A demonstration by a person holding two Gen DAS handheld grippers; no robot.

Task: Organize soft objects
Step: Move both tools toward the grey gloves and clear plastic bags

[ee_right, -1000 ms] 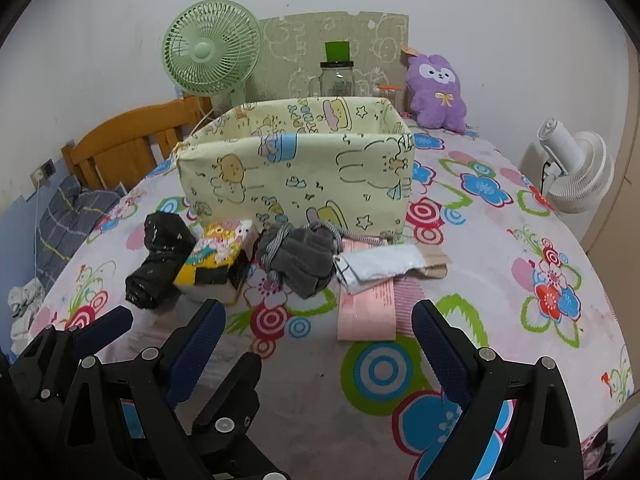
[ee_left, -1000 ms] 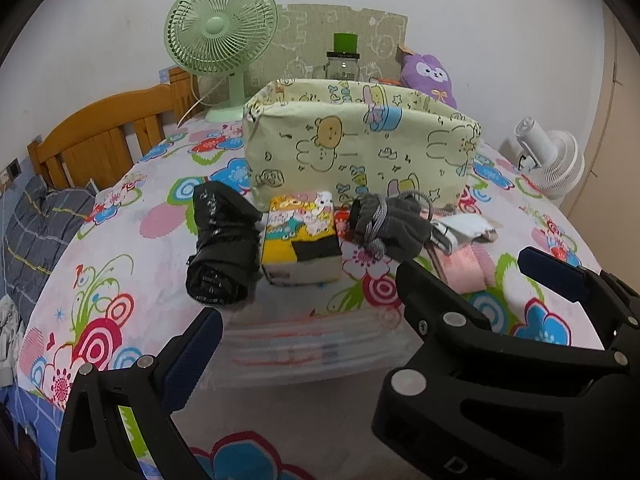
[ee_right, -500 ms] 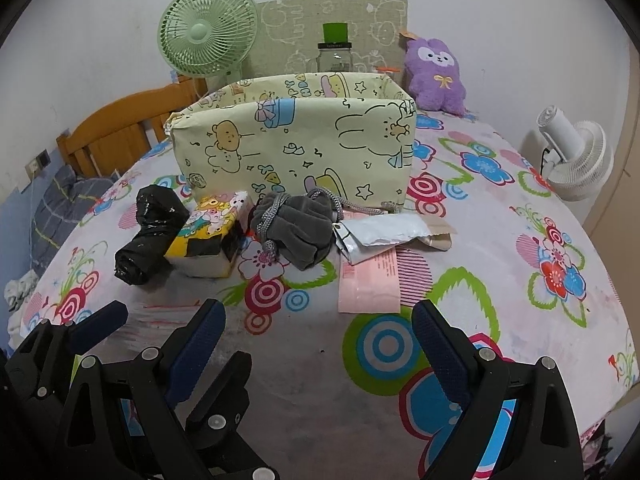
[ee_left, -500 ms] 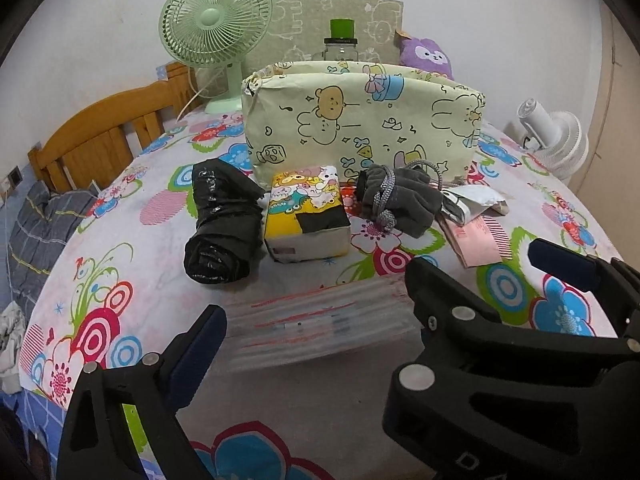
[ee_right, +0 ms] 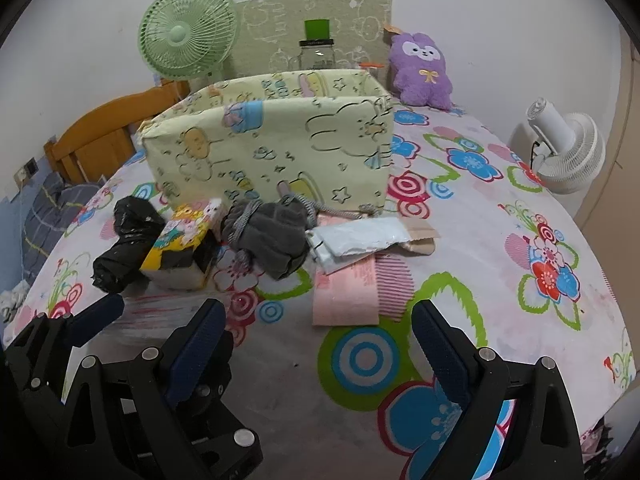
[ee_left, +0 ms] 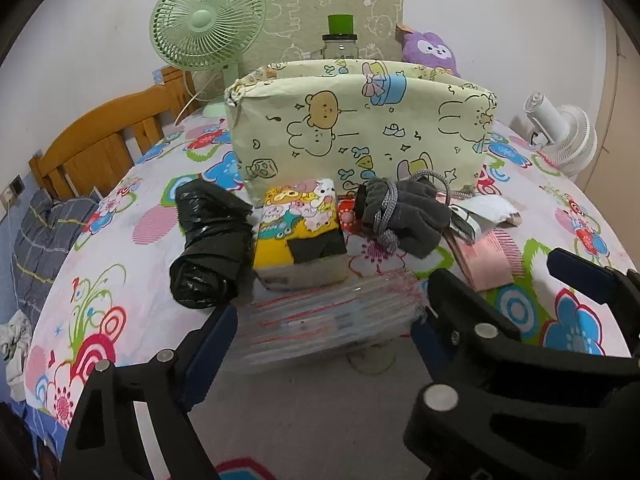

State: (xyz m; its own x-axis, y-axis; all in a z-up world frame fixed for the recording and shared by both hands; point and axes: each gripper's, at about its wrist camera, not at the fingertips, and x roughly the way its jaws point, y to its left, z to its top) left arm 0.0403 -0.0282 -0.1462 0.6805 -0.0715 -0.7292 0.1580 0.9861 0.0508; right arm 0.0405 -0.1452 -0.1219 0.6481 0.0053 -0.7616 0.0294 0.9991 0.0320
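**A:** Why's the stack of clear zip bags (ee_left: 332, 316) the first pick? It's the nearest thing on the flowered tablecloth (ee_left: 568, 208), lying in front of the tissue pack (ee_left: 302, 232) and the black bag roll (ee_left: 208, 248).

**B:** Guessing that's exactly why. The left gripper (ee_left: 324, 336) is closing with the stack between its jaws; no squeeze showing yet. The right gripper (ee_right: 316, 332) hangs wide open over bare cloth, empty. The cartoon fabric bin (ee_right: 272, 148) behind looks like the destination.
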